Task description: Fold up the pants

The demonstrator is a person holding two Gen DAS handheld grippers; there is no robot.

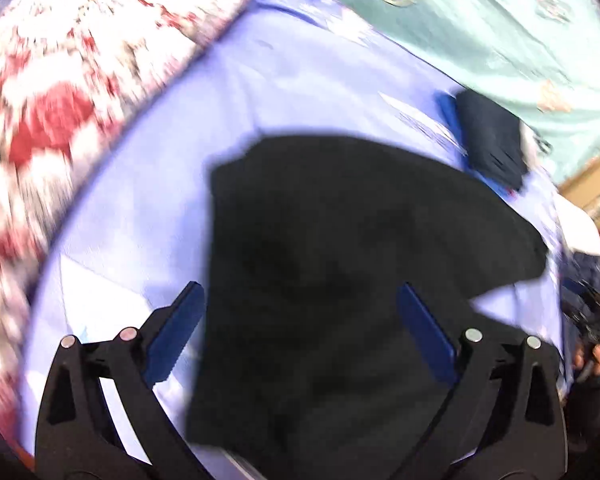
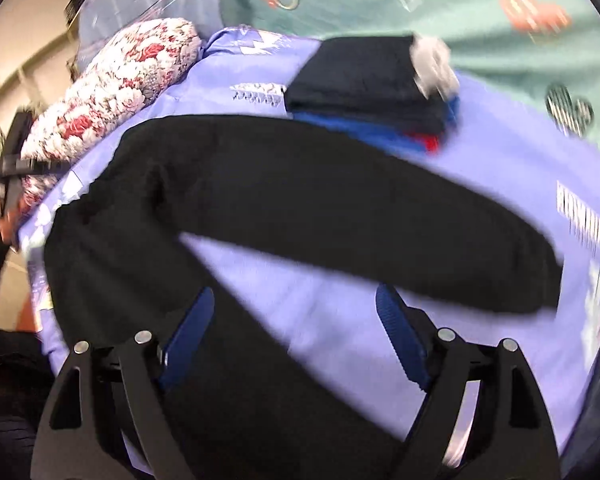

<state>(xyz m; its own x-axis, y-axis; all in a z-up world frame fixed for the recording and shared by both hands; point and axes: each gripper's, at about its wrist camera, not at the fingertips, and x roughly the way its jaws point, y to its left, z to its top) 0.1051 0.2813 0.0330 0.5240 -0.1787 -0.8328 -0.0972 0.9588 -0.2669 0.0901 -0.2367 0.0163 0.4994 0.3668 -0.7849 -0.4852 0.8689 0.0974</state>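
Observation:
Black pants [image 2: 300, 192] lie spread on a lilac bedsheet [image 2: 328, 296], the two legs splayed apart in a V. In the left wrist view the pants [image 1: 340, 240] fill the centre under my left gripper [image 1: 300, 300], which is open with its blue fingers [image 1: 180, 320] on either side of the cloth and holds nothing. My right gripper [image 2: 296, 308] is open and empty above the near leg and the sheet between the legs. Both views are motion-blurred.
A stack of folded clothes [image 2: 372, 80], dark on top with blue and red under it, sits at the back; it also shows in the left wrist view [image 1: 492, 140]. A floral bolster pillow [image 1: 60, 100] lies along the left. A mint patterned blanket [image 2: 460, 12] lies behind.

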